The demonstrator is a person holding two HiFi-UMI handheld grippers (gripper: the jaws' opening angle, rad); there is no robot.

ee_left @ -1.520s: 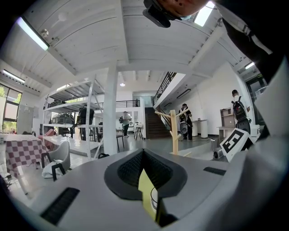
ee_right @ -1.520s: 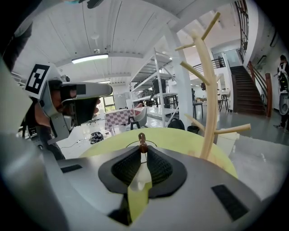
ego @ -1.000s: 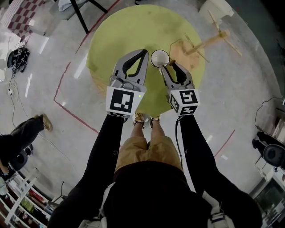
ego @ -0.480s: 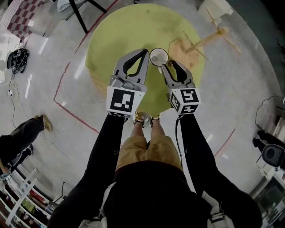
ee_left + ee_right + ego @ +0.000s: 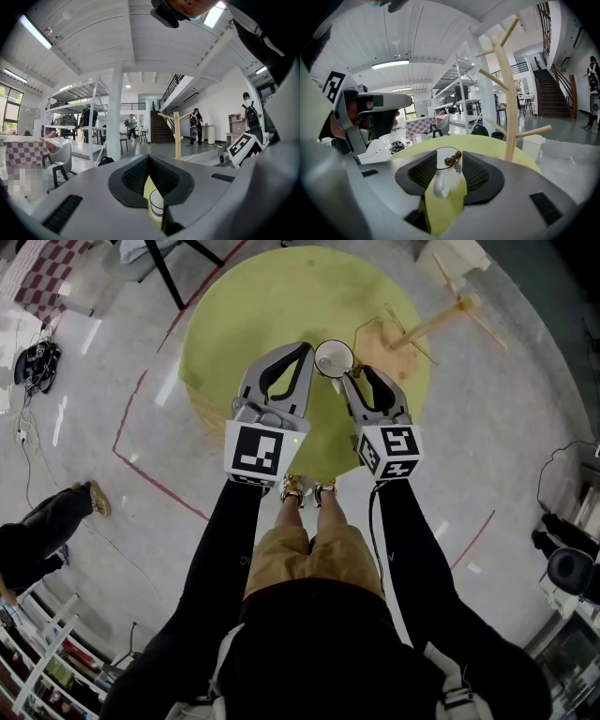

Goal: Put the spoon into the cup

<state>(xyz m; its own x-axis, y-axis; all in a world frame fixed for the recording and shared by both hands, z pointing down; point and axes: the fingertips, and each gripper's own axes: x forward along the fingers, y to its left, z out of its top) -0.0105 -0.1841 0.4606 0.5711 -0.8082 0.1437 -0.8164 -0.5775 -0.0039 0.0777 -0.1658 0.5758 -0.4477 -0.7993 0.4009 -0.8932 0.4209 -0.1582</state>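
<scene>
Hardly any shift since a second ago: right gripper (image 5: 445, 158) sits at the cup (image 5: 443, 180), with the spoon (image 5: 452, 160) in it.
Right jaws stand slightly apart and pinch nothing. They frame the cup just ahead, its handle toward them. The spoon's brown end rests on the rim, so the gap reads as a release after the drop. Left gripper (image 5: 301, 351) has its jaws together and empty, just left of the cup, probably idle. Both forearms reach straight forward, side by side, over the table (image 5: 272, 296); the stand (image 5: 427, 329) is beyond, at right.

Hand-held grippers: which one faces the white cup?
The right hand-held gripper: the white cup stands centred before its parted jaws; the left hand-held gripper points beside it.
</scene>
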